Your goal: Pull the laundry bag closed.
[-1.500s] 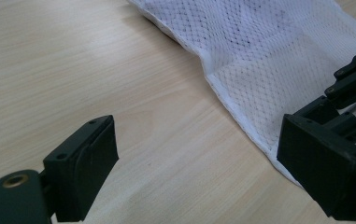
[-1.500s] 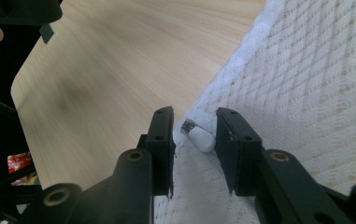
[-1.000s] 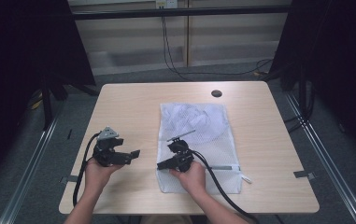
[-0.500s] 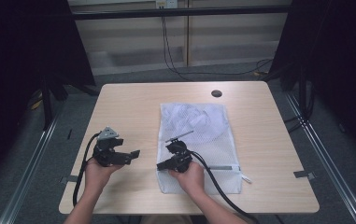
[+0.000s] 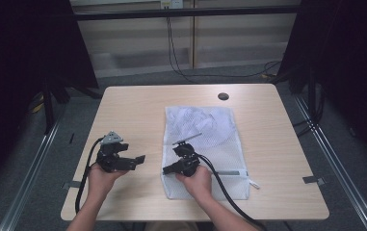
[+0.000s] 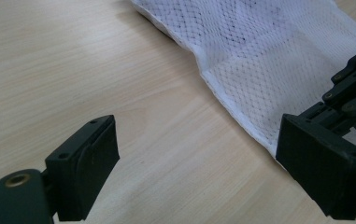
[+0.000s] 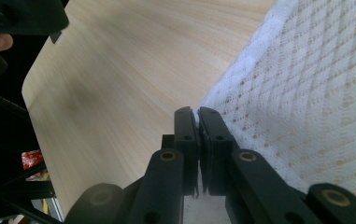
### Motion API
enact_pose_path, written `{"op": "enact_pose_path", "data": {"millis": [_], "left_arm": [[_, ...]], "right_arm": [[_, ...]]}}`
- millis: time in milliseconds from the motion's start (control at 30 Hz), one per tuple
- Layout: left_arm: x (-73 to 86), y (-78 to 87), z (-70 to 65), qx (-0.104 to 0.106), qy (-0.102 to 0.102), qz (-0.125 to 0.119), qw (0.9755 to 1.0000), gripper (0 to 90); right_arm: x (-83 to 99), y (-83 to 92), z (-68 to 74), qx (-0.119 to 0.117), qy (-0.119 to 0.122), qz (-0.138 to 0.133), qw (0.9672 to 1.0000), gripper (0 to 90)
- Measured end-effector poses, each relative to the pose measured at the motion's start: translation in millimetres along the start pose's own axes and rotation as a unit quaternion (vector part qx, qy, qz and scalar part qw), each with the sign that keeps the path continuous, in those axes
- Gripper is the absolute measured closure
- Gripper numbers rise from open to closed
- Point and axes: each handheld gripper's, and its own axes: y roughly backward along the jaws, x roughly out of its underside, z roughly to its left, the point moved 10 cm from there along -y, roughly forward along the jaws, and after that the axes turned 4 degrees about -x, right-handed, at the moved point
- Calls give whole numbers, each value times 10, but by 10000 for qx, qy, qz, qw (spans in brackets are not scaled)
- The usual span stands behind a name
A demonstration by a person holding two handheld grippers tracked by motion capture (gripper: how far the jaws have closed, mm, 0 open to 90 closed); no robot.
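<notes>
A white mesh laundry bag (image 5: 205, 139) lies flat on the wooden table (image 5: 133, 110), right of centre. My right gripper (image 5: 167, 170) sits at the bag's near left edge, and its jaws have just been closing. In the right gripper view they (image 7: 197, 116) stand shut with the bag's (image 7: 316, 93) white hem pinched between the pads. My left gripper (image 5: 135, 161) is held just left of the bag, low over bare wood. Its jaws (image 6: 199, 154) are wide open with nothing between them, the mesh edge (image 6: 269, 51) lies ahead, and the right gripper (image 6: 353, 79) shows at the far right.
A zipper strip (image 5: 229, 172) runs along the bag's near end, with its pull (image 5: 253, 183) at the right corner. A dark round hole (image 5: 223, 96) sits near the table's far edge. Black cables trail from both grippers toward the person.
The right gripper's jaws have drawn together on the bag's left edge. Both hands have stayed where they were.
</notes>
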Motion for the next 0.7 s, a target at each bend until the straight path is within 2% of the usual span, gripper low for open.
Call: {"op": "enact_pose_path", "data": {"millis": [133, 200, 467, 700], "left_arm": [[4, -11, -28, 42, 3, 3, 10000, 128], [17, -31, -88, 187, 3, 43, 9998, 127], [28, -77, -162, 244, -84, 114, 9996, 125], [59, -147, -284, 473, -136, 214, 9986, 123]], "right_arm": [[-12, 43, 18, -70, -13, -24, 10000, 868], [-29, 86, 24, -97, -33, -65, 9999, 867], [-47, 145, 37, -144, -29, -121, 9998, 867], [-72, 194, 33, -183, -49, -165, 9997, 867]]}}
